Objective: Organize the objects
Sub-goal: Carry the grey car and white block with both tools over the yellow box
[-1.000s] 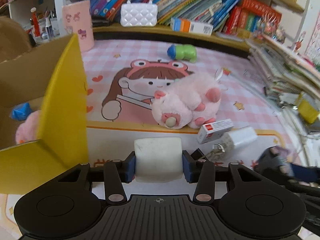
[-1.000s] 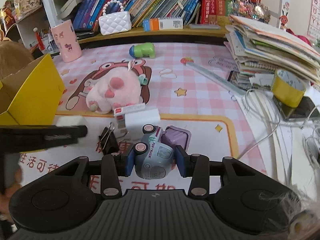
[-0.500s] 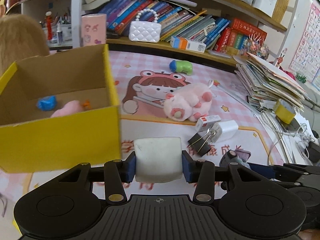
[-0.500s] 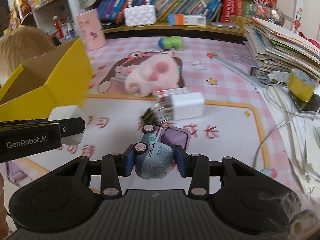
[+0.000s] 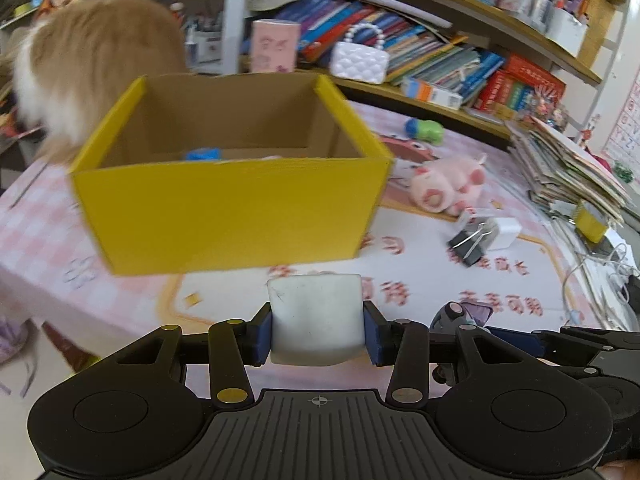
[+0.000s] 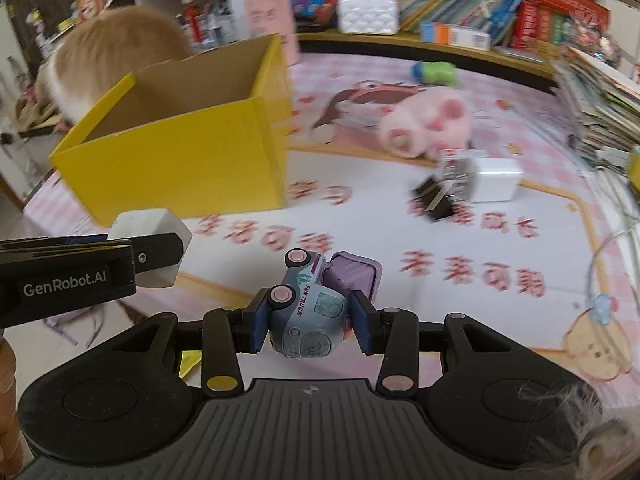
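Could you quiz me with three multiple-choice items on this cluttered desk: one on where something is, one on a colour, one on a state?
1. Where is the pink plush toy?
A. inside the box
B. on the mat, right of the box
C. on the shelf

2. What colour is the open cardboard box outside?
A. yellow
B. green
C. red

3. What is the right tool doing?
A. hanging open
B. shut on nothing
C. gripping a small blue toy truck

Answers:
1 B, it lies on the pink mat beyond the box's right corner.
2 A, its walls are yellow.
3 C, the truck sits clamped between both fingers.
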The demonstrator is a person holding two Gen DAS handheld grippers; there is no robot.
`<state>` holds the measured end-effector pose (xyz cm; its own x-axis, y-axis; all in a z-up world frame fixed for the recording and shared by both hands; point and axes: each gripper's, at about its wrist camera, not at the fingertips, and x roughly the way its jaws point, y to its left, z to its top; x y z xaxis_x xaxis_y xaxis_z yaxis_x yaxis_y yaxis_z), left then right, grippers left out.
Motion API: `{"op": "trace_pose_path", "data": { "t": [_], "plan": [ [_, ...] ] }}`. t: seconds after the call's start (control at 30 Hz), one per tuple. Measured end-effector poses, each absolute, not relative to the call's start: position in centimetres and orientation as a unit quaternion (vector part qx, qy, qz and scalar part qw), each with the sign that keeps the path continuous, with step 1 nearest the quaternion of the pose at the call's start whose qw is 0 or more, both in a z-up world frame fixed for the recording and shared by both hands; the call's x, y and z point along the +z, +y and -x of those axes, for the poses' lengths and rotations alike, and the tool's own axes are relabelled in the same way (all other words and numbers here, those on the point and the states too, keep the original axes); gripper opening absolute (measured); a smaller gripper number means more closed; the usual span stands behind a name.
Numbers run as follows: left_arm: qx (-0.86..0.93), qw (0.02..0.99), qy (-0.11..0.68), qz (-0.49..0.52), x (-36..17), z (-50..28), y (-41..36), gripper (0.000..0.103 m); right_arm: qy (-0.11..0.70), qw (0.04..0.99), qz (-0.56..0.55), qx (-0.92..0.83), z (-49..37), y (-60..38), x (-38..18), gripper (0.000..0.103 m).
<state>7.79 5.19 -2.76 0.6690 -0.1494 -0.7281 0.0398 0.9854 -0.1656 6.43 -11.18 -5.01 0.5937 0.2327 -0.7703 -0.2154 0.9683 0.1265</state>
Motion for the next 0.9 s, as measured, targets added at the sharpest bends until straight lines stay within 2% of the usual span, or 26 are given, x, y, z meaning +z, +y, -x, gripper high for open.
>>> {"op": "trace_pose_path", "data": {
  "t": [0.4, 0.9],
  "plan": [
    [-0.015, 0.914, 0.399, 0.074, -2.5, -3.7, 11.4, 0.042, 0.435, 0.885, 0.000, 0.165, -3.3, -4.7, -5.1, 0.040],
    [-0.011, 0.925, 0.371, 0.082, -1.3, -0.9, 15.7, 0.042, 0.411, 0.894, 0.021, 0.177, -0.7, -0.3, -4.0, 0.040]
  ]
}}
